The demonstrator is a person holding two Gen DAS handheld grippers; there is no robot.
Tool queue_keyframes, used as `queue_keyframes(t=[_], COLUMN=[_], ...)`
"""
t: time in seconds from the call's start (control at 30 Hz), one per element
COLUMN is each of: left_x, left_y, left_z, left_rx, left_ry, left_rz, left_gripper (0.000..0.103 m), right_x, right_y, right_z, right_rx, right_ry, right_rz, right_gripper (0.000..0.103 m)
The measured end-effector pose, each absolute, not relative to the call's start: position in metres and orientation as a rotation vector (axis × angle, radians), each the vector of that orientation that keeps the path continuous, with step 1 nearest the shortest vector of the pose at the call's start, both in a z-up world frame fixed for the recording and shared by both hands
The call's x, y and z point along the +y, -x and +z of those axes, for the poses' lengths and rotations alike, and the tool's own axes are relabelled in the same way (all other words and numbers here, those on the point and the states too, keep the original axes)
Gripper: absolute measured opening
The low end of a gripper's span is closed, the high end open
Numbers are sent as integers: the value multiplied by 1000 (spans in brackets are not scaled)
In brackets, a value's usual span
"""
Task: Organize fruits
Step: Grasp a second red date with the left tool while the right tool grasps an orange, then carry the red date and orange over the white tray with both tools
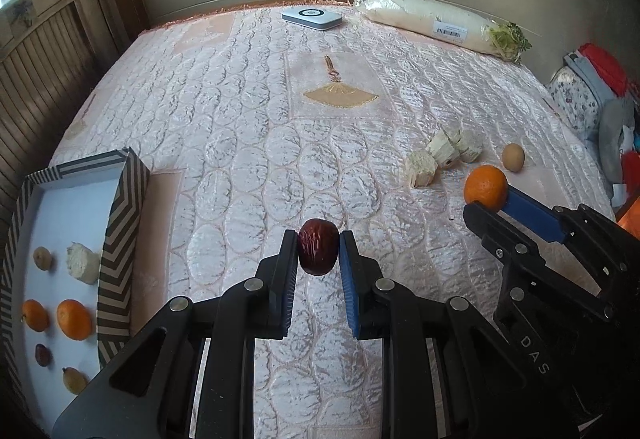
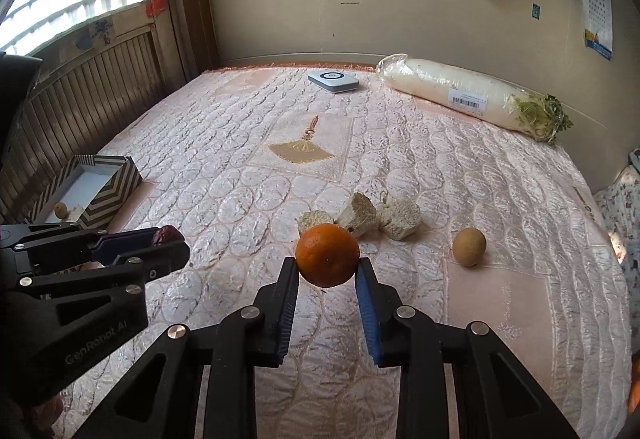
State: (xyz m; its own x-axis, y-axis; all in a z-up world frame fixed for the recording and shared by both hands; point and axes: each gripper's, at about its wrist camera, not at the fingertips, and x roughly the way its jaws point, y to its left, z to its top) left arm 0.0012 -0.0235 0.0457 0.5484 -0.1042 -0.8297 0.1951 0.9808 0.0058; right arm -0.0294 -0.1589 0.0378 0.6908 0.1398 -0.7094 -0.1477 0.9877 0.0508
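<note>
Left wrist view: my left gripper (image 1: 319,245) fingers squeeze a wrinkly dark-red date (image 1: 318,246). The striped cardboard box (image 1: 120,223) holds two oranges, partly cut off. My right gripper (image 2: 327,266) fingers pinch a round orange tangerine (image 2: 327,255).

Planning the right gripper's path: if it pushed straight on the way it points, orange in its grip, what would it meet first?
Probably the pale chunks lying on the bedspread just beyond the orange held in the right gripper. Depth is unclear, and it may pass over them.
</note>
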Motion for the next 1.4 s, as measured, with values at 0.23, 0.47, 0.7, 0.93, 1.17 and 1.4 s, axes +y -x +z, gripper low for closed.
queue_keyframes(t=[0.23, 0.47, 0.7, 0.93, 1.17, 1.4], left_x=[-9, 3, 18, 37, 59, 84], left_y=[19, 36, 47, 56, 62, 67], left_z=[52, 59, 63, 69, 73, 74], left_rx=[954, 921, 899, 878, 864, 854], left_ry=[-83, -83, -75, -62, -42, -13], left_rz=[-177, -161, -133, -105, -70, -35], left_gripper=[20, 20, 20, 20, 20, 20], right_x=[-155, -148, -133, -112, -89, -63], right_y=[49, 63, 71, 77, 79, 81], right_z=[43, 49, 55, 60, 65, 68], right_rx=[783, 767, 759, 748, 740, 734], right_ry=[2, 22, 42, 73, 111, 150], right_rz=[130, 108, 123, 150, 187, 223], right_gripper=[28, 28, 28, 28, 28, 28])
